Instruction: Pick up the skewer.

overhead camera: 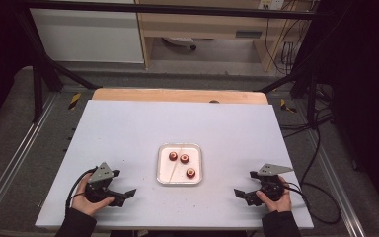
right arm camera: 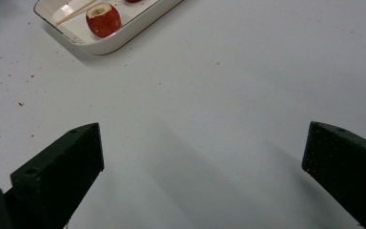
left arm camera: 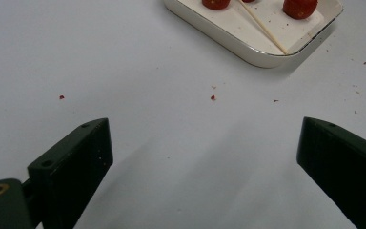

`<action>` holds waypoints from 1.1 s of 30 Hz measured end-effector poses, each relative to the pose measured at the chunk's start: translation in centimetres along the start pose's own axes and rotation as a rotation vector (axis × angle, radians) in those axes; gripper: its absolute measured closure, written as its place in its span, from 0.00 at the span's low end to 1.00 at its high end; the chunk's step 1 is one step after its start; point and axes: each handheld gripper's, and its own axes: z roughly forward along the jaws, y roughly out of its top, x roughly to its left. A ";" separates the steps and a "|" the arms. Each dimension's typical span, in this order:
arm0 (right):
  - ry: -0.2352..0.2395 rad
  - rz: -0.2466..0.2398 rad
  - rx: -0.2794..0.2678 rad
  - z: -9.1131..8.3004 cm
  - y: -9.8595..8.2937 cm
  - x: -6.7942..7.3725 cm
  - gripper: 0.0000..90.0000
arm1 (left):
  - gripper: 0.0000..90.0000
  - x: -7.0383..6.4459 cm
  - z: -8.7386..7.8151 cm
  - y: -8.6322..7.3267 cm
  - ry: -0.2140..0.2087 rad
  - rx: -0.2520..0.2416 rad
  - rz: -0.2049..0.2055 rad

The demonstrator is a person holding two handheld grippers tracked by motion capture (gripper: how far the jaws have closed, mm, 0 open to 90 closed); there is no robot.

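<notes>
White sheeting covers the table [overhead camera: 128, 128], which stands inside a dark frame with a wooden cabinet behind it, and near the middle of it sits a small white tray [overhead camera: 179, 179]. Three red cored fruits lie in the tray: two side by side toward its far end [overhead camera: 173, 156] [overhead camera: 184, 158], and a third nearer the person at the tray's right [overhead camera: 191, 173]. A thin wooden skewer [left arm camera: 262, 26] lies slantwise across the tray floor, seen best in the left gripper view. Red crumbs [left arm camera: 213, 97] speckle the sheet around the tray.

Both tools rest low at the near edge, well apart from the tray on either side. The left gripper [overhead camera: 124, 194] has its fingers spread wide with nothing between them, pointed toward the tray; the right gripper [overhead camera: 242, 193] is likewise parted and empty, its view catching the nearest fruit [right arm camera: 103, 19] at the tray's corner.

By the look of it, the work has not yet begun or sits between picks, with both hands parked. The likely next move is a reach into the tray: one gripper for the skewer, which lies flat and will need a careful pinch, the other closing gently on a fruit so it does not roll or bruise
</notes>
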 end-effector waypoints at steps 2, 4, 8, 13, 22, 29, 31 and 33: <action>0.001 -0.003 0.002 0.0 0.0 0.0 0.01 | 0.06 0.0 0.1 0.0 0.002 0.001 -0.003; 0.001 -0.003 0.001 0.0 0.0 0.0 0.01 | 0.06 -0.1 0.1 0.0 0.002 0.003 -0.002; -0.002 -0.002 0.003 0.0 0.0 0.0 0.01 | 0.06 -0.3 0.3 0.1 0.000 0.005 0.001; -0.002 0.000 0.002 0.0 0.0 0.0 0.01 | 0.06 -0.7 0.6 0.3 -0.001 0.010 0.010; -0.004 0.000 0.005 0.1 0.0 0.0 0.01 | 0.07 -1.3 1.2 0.8 -0.003 0.015 0.012; -0.005 0.001 0.000 0.1 0.0 0.0 0.01 | 0.07 -2.1 1.8 1.5 -0.006 0.018 0.020; -0.005 0.001 0.000 0.1 0.0 0.0 0.01 | 0.07 -2.3 1.9 1.8 -0.004 0.019 0.025; -0.007 0.001 0.000 0.1 0.0 0.0 0.01 | 0.07 -2.4 2.0 1.9 -0.004 0.017 0.023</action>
